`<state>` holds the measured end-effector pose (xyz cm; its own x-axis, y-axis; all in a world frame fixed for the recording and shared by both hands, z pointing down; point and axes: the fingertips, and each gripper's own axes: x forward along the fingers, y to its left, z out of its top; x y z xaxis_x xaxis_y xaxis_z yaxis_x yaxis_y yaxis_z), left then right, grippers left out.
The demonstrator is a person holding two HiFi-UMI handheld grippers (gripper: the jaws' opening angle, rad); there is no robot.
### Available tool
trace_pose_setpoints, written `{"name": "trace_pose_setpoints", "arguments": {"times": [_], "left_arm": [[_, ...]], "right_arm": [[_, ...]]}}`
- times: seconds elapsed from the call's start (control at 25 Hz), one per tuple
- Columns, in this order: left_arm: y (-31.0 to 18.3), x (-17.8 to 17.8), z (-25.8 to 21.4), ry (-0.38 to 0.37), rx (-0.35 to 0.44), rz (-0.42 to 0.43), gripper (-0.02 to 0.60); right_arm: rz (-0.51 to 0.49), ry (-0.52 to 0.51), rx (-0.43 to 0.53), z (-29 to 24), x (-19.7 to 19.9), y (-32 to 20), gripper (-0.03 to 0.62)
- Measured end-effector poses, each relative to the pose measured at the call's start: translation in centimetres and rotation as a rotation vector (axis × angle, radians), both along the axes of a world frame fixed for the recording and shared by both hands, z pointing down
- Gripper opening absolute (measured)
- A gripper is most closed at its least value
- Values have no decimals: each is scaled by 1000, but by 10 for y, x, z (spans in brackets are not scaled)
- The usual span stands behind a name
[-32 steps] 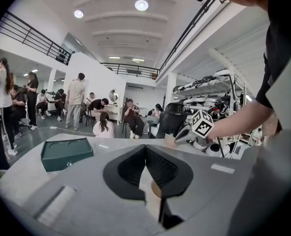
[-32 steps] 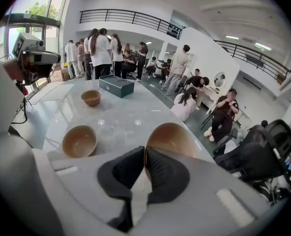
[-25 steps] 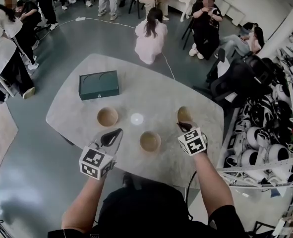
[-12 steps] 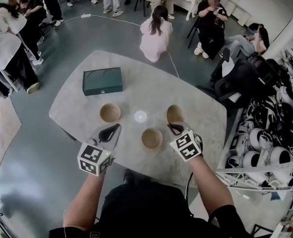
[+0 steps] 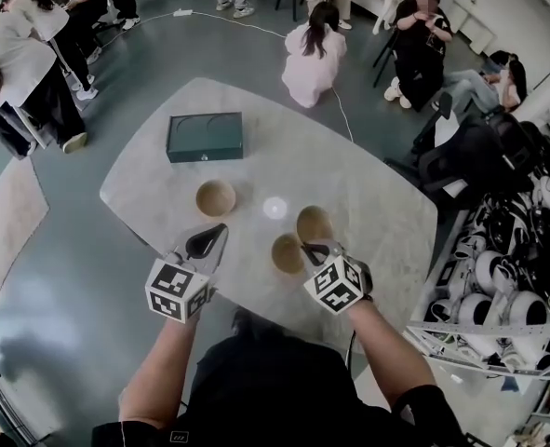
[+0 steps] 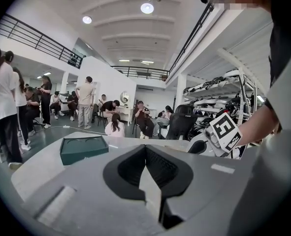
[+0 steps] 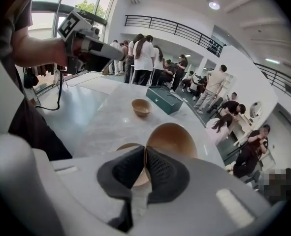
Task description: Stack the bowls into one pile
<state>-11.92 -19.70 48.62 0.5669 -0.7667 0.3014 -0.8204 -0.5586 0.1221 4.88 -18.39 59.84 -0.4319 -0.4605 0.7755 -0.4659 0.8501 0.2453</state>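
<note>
Head view: my right gripper (image 5: 315, 248) pinches a tilted bowl (image 5: 314, 222) by its near rim, at one o'clock of the second bowl (image 5: 287, 253), ready to nest there, I judge; third bowl (image 5: 215, 197) waits at ten o'clock; left gripper view: left gripper (image 6: 145, 154) pressed together, empty, kept clear; right gripper view: pads (image 7: 162, 168) clamp the rim

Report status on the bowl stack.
Right gripper shut on tilted bowl, by its rim, beside near bowl, not yet stacked. Left gripper shut, empty. Third bowl apart; green box far off, no obstruction.
</note>
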Motion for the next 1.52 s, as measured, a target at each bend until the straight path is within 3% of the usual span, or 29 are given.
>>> {"name": "trace_pose_setpoints", "arguments": {"times": [0.32, 0.84, 1.04, 1.12, 1.28, 1.52], "left_arm": [[10, -3, 11, -12, -24, -33, 11], [28, -9, 24, -14, -71, -55, 11], [26, -8, 25, -24, -67, -44, 11], [25, -8, 25, -22, -63, -45, 11], [24, -10, 25, -16, -63, -42, 11], [17, -11, 21, -17, -48, -27, 11]], "right_arm": [[-85, 57, -60, 43, -16, 25, 17], [-109, 117, -117, 77, -28, 41, 17], [-68, 99, -120, 81, -29, 36, 25], [-54, 83, -130, 80, -30, 36, 66], [-29, 41, -152, 72, -33, 38, 91], [20, -24, -149, 51, -31, 34, 100]]}}
